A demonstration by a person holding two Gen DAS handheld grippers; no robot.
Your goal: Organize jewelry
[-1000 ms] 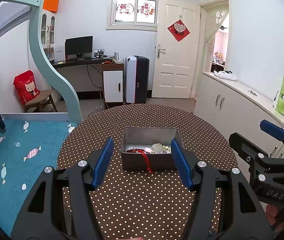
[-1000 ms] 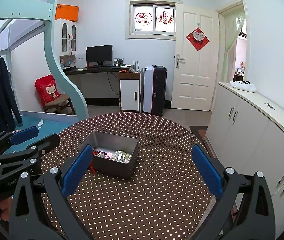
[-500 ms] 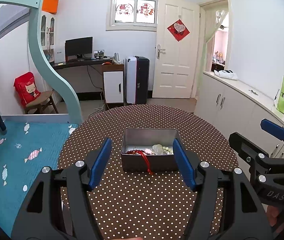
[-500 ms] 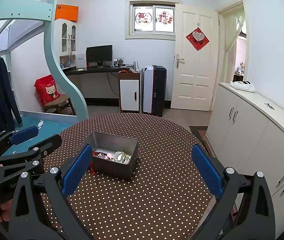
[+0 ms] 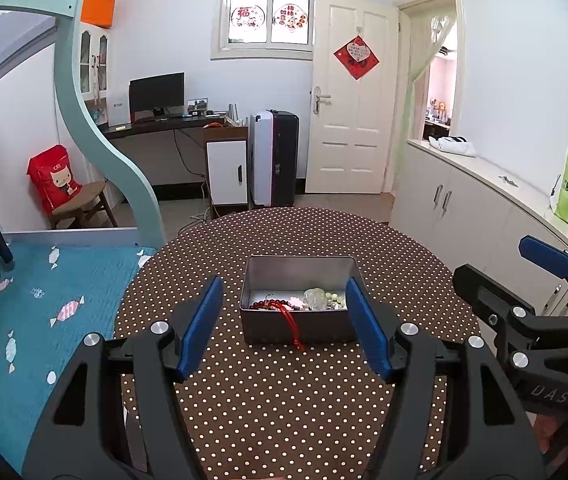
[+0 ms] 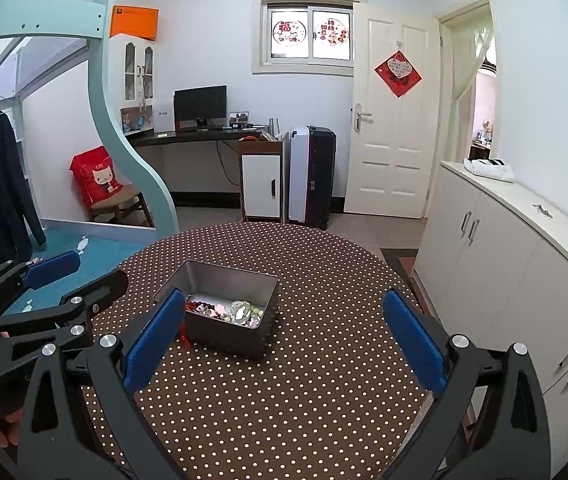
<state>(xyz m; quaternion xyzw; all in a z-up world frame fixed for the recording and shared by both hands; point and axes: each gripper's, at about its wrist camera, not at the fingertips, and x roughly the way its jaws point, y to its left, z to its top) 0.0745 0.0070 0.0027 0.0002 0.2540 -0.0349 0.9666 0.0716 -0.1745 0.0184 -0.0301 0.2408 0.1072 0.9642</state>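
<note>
A grey metal tin (image 5: 299, 273) stands on the round polka-dot table (image 5: 284, 392). It holds jewelry: a dark red bead bracelet (image 5: 270, 304) with a red tassel (image 5: 290, 326) hanging over the front wall, a pink piece, a clear crystal piece (image 5: 315, 298) and pale green beads. My left gripper (image 5: 284, 328) is open and empty, hovering just in front of the tin. My right gripper (image 6: 284, 340) is open wide and empty, to the tin's right; the tin (image 6: 228, 280) shows left of centre there.
A bed with a teal cover (image 5: 24, 312) lies left of the table. White cabinets (image 6: 516, 264) run along the right wall. A desk, a suitcase and a door stand at the back. The other gripper shows at each view's edge.
My left gripper has drawn back and risen very slightly. The right gripper and the tin have not visibly moved.
</note>
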